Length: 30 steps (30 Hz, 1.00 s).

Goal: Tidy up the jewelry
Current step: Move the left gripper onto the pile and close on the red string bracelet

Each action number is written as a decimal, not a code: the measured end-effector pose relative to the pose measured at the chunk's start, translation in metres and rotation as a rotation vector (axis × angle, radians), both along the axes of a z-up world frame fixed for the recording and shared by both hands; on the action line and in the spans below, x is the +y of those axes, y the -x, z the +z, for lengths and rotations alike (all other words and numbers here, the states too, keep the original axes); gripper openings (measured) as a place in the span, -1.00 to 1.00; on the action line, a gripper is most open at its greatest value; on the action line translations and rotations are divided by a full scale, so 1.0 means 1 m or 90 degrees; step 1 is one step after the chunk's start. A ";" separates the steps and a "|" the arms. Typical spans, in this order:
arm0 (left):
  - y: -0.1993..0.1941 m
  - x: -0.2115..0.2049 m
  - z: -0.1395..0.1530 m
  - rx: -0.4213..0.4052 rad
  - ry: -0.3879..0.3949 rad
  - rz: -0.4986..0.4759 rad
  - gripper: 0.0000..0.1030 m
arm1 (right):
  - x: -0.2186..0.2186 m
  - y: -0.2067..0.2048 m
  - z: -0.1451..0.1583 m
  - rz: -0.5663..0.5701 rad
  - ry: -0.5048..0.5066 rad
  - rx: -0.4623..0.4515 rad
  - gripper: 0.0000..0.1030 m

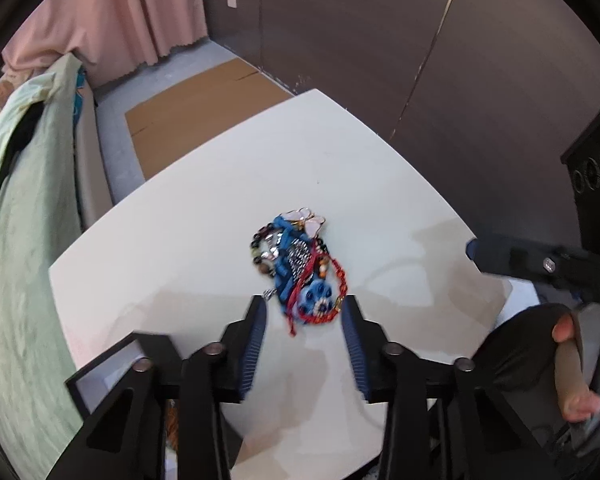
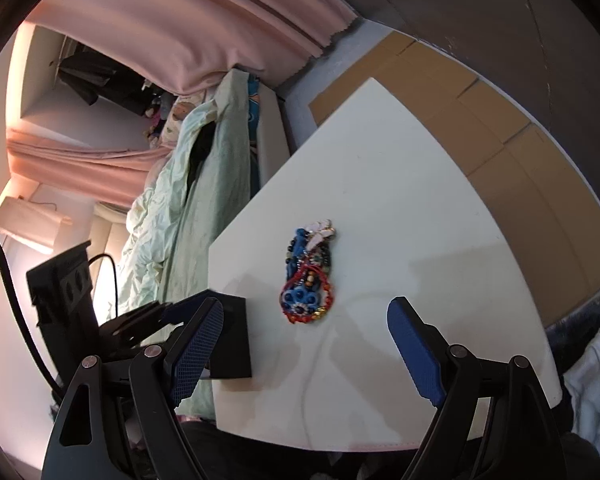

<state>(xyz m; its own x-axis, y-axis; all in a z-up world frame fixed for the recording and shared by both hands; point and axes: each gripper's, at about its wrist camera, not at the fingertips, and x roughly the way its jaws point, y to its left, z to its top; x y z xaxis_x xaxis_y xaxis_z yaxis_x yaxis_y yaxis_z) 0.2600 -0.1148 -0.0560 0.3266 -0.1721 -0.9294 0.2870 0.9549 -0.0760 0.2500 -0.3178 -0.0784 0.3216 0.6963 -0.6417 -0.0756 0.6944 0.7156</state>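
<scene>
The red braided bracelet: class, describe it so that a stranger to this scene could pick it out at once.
Start at the white table and find the small heap of jewelry near its middle. The red braided bracelet loops around the heap's near end, beside a blue flower-shaped piece. It alone is a bright red cord.

A jewelry pile (image 1: 300,268) lies mid-table (image 1: 204,208), a box (image 2: 232,336) at its left edge.
</scene>
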 end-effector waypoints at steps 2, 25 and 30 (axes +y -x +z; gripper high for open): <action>-0.009 -0.007 -0.007 0.007 -0.005 -0.002 -0.36 | -0.004 -0.002 -0.005 -0.008 -0.009 0.015 0.78; -0.045 -0.015 -0.054 0.080 -0.021 0.028 -0.90 | -0.013 -0.012 -0.025 -0.009 -0.078 0.080 0.78; -0.038 -0.013 -0.038 0.067 -0.006 0.026 -0.90 | -0.012 -0.012 -0.025 -0.006 -0.066 0.076 0.78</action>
